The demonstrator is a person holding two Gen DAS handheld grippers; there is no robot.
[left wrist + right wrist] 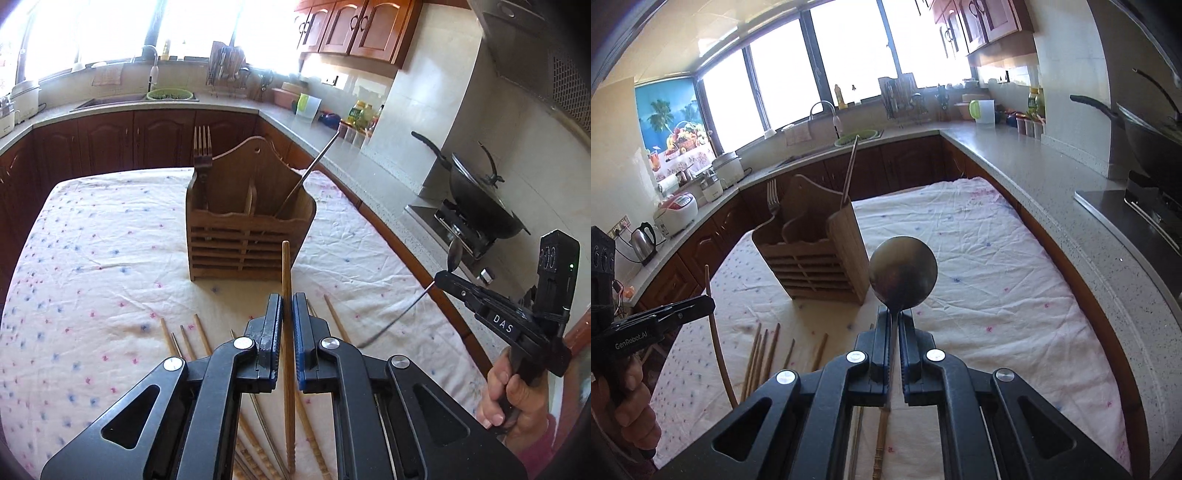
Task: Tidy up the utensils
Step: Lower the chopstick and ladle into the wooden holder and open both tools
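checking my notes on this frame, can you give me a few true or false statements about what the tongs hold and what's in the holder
1. The left tongs grip a wooden chopstick. True.
2. The right tongs are empty. False: they are shut on a metal spoon.
3. A fork stands in the wooden holder. True.
4. All chopsticks are in the holder. False: loose chopsticks lie on the tablecloth.

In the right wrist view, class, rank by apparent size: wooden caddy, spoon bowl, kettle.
1. wooden caddy
2. spoon bowl, though enlarged by nearness to the camera
3. kettle
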